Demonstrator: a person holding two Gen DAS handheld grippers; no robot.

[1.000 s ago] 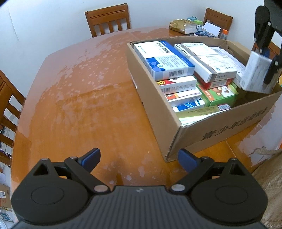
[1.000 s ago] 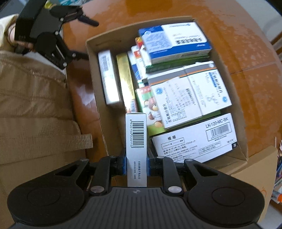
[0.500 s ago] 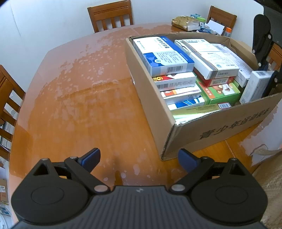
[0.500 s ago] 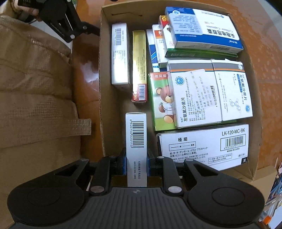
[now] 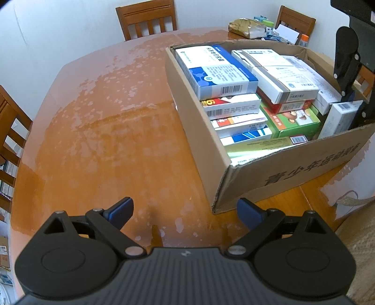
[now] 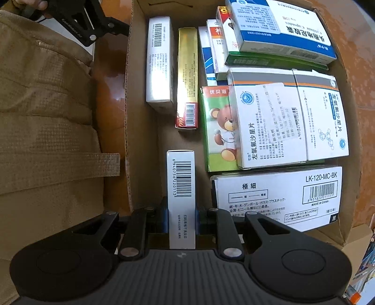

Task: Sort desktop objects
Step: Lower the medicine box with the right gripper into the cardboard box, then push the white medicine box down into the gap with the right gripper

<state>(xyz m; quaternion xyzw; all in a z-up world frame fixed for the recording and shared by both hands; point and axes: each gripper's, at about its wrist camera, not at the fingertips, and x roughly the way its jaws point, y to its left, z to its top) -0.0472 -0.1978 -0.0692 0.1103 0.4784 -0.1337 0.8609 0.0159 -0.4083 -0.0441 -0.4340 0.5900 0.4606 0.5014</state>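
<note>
An open cardboard box (image 5: 304,169) packed with medicine cartons stands on the worn wooden table (image 5: 105,140). My right gripper (image 6: 181,218) points straight down into the cardboard box (image 6: 127,117), shut on a narrow white carton with a barcode (image 6: 181,187). That carton hangs upright in the bare strip beside the box wall. From the left wrist, the white carton (image 5: 339,119) sits low in the box's right corner, between the right gripper's fingers (image 5: 346,77). My left gripper (image 5: 185,210) hovers open over bare table, in front of the box's near corner, holding nothing.
In the box lie a blue-and-white carton (image 5: 218,70), a green bear carton (image 6: 218,131), a large white carton (image 6: 276,197) and slim gold (image 6: 187,77) and white ones (image 6: 158,61). Chairs (image 5: 147,18) ring the table. Clutter (image 5: 248,28) sits at the far edge. Tan fabric (image 6: 46,117) fills the left.
The right gripper has sunk with the white carton from above the box rim down into the box's corner gap. The left gripper has stayed put, still open.
</note>
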